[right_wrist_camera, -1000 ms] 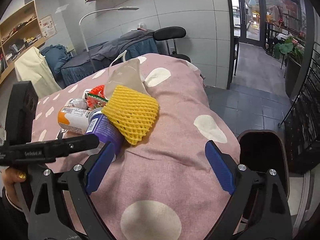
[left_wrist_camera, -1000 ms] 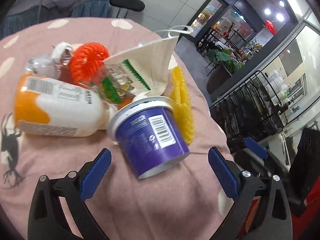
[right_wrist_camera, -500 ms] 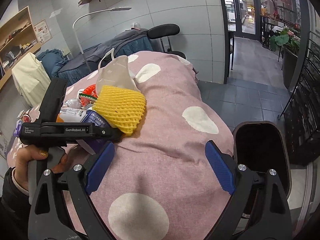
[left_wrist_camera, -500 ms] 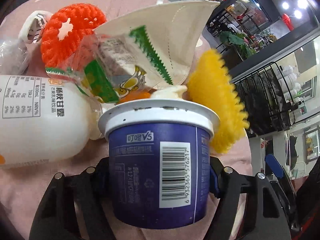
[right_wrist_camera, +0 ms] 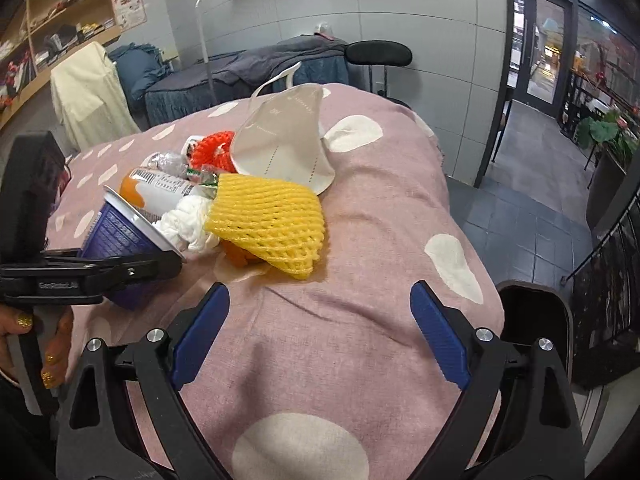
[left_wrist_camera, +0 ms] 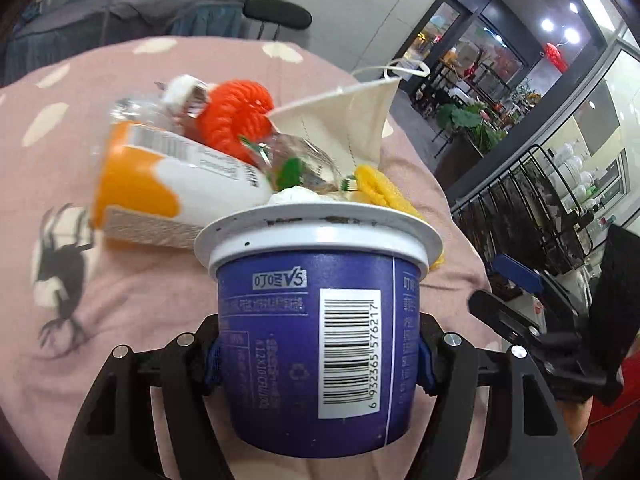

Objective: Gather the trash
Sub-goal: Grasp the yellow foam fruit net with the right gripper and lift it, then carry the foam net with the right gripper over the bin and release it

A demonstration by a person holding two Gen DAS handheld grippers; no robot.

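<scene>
My left gripper (left_wrist_camera: 318, 360) has a purple yoghurt cup (left_wrist_camera: 316, 340) between its blue pads, which press its sides while the jaws are still closing. The cup is tilted, rim toward the trash pile, as the right wrist view shows (right_wrist_camera: 116, 236). Behind it lie an orange-and-white bottle (left_wrist_camera: 168, 184), a red foam net (left_wrist_camera: 236, 116), a white face mask (right_wrist_camera: 284, 140), a yellow foam net (right_wrist_camera: 268, 220) and a crumpled white tissue (right_wrist_camera: 184, 220). My right gripper (right_wrist_camera: 320, 292) is open above the pink spotted cloth (right_wrist_camera: 360, 344), short of the yellow net, holding nothing.
A black bin (right_wrist_camera: 532, 320) stands off the table's right edge, below my right gripper. A person's hand (right_wrist_camera: 48, 352) holds the left gripper's handle at the lower left. A black chair (right_wrist_camera: 378, 54) and a covered bed stand behind the table.
My left gripper moved in around the purple cup and closed on it, then drew back with the cup in its jaws. The right gripper shifted slightly and rolled, staying open.
</scene>
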